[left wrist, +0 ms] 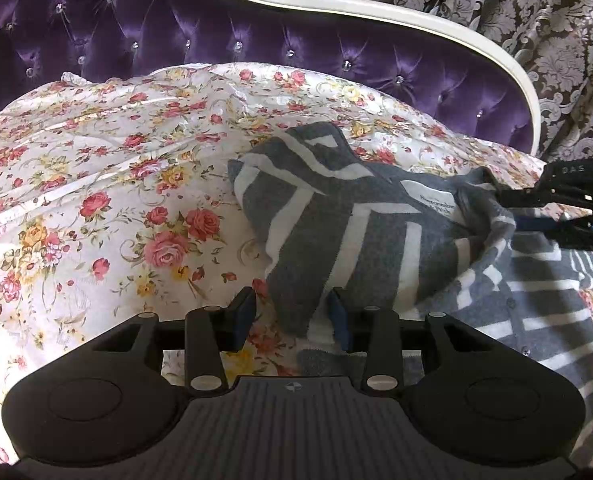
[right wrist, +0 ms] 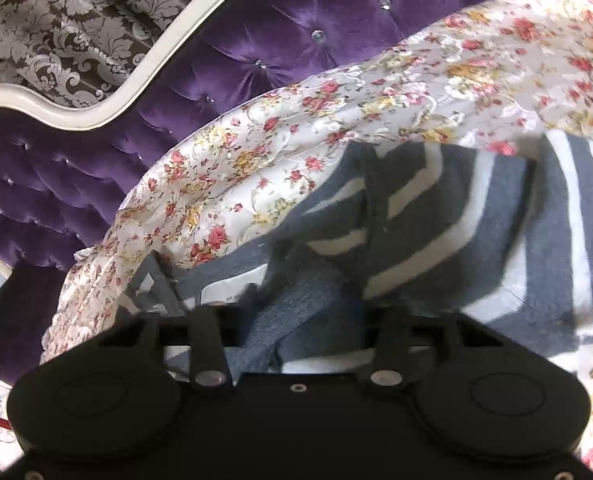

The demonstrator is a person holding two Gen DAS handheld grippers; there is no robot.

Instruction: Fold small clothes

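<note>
A small grey cardigan with white stripes (left wrist: 348, 232) lies rumpled on the floral bedspread (left wrist: 96, 184). Its collar with a white label faces up, and a buttoned front panel lies at the right. My left gripper (left wrist: 292, 312) is open, its blue-padded fingers either side of a hanging sleeve tip. My right gripper (left wrist: 556, 208) reaches in from the right edge at the cardigan's collar. In the right wrist view the cardigan (right wrist: 436, 216) fills the space at the gripper (right wrist: 296, 320). Grey knit is bunched between its fingers, and the fingertips are hidden by cloth.
A purple tufted headboard (left wrist: 216, 36) with a white frame stands behind the bed. Patterned brown-and-silver curtains (left wrist: 536, 20) hang behind it. The bedspread is wrinkled and stretches to the left of the cardigan.
</note>
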